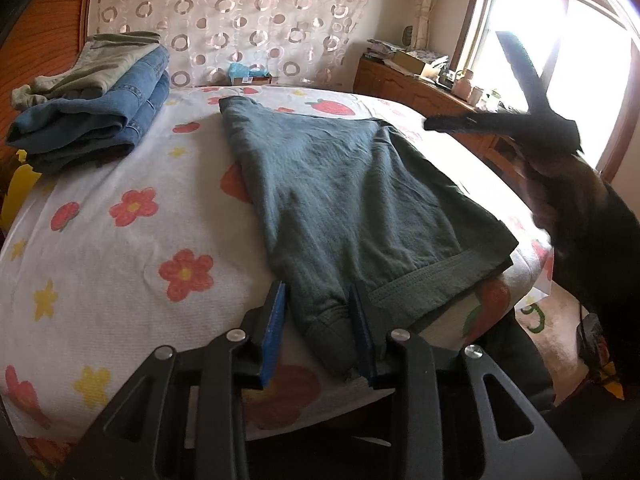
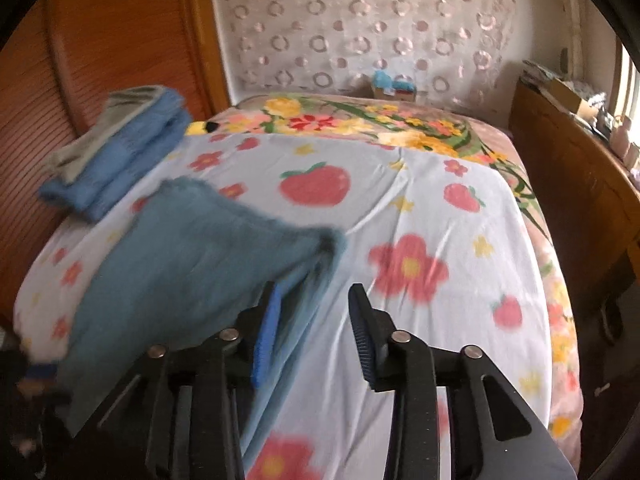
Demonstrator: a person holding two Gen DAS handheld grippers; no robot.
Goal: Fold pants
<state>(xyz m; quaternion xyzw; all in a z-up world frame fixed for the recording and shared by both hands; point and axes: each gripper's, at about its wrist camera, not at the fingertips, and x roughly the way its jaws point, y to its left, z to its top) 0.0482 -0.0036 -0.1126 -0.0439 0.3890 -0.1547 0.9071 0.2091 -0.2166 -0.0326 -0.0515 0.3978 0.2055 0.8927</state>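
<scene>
Pants (image 1: 352,200) in dark grey-green lie folded on the flower-and-strawberry bedspread (image 1: 120,248), and they are what I am working on from here.

Starting at my left gripper (image 1: 318,332): its two blue-padded fingers stand apart, one on each side of a bunched corner of the pants at the near end, by the stitched band. The pads look close to the cloth, but I cannot tell whether they press it. From that corner the pants run away from me toward the headboard (image 1: 240,20), so their long axis lies nearly in line with this gripper's fingers.

My right gripper (image 2: 316,332) is blurred in its own view. Its fingers are apart with only bedspread between them. The pants (image 2: 192,264) lie to its left, their side edge just beside the left finger. In the left view the same gripper (image 1: 480,92) hangs in the air above the right side of the bed, fingers splayed wide, well apart from the cloth.

So the left gripper is the nearer one, already at the fabric; the right would have to come down and to its left to reach the other near corner. I judge the next fold would carry the near end along the long axis toward the far end.

Further out, a stack of folded jeans (image 1: 96,108) sits at the far left of the bed.
</scene>
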